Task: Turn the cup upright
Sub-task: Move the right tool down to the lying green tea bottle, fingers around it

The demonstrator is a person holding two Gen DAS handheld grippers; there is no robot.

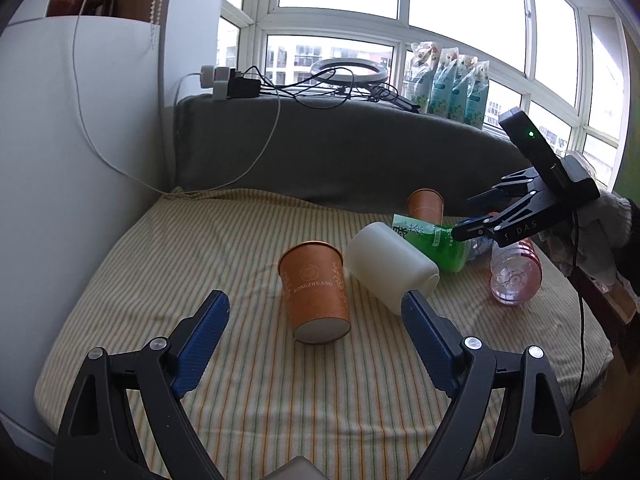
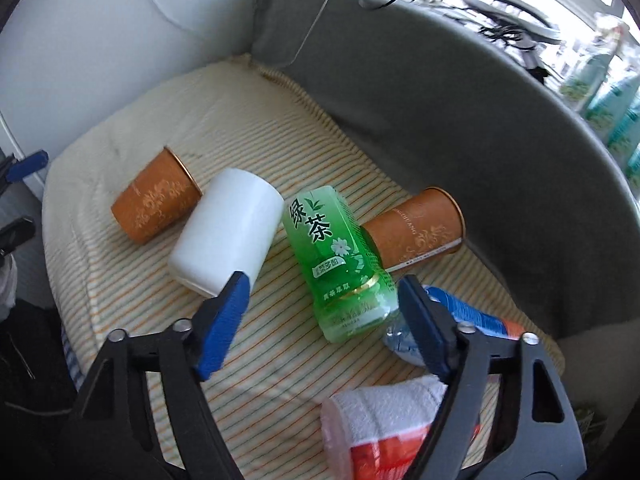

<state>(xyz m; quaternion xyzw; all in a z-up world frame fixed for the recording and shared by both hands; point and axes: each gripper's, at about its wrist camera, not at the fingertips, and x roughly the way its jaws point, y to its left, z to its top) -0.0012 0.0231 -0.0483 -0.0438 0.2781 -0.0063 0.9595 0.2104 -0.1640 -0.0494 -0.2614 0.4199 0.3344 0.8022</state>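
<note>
On the striped cushion (image 1: 120, 280), the near orange cup (image 1: 316, 292) is lying on its side, touching the white cup (image 1: 390, 266). Left gripper (image 1: 316, 344) is hovering wide open, empty; straddle the cup's wall squarely before closing. Right gripper (image 2: 320, 320) is likewise spread, empty.

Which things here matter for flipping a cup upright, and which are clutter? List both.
Job: near orange cup, far orange cup, white cup, all on their sides; left gripper, open.
Clutter: green tea bottle, clear bottle, ring light.
</note>
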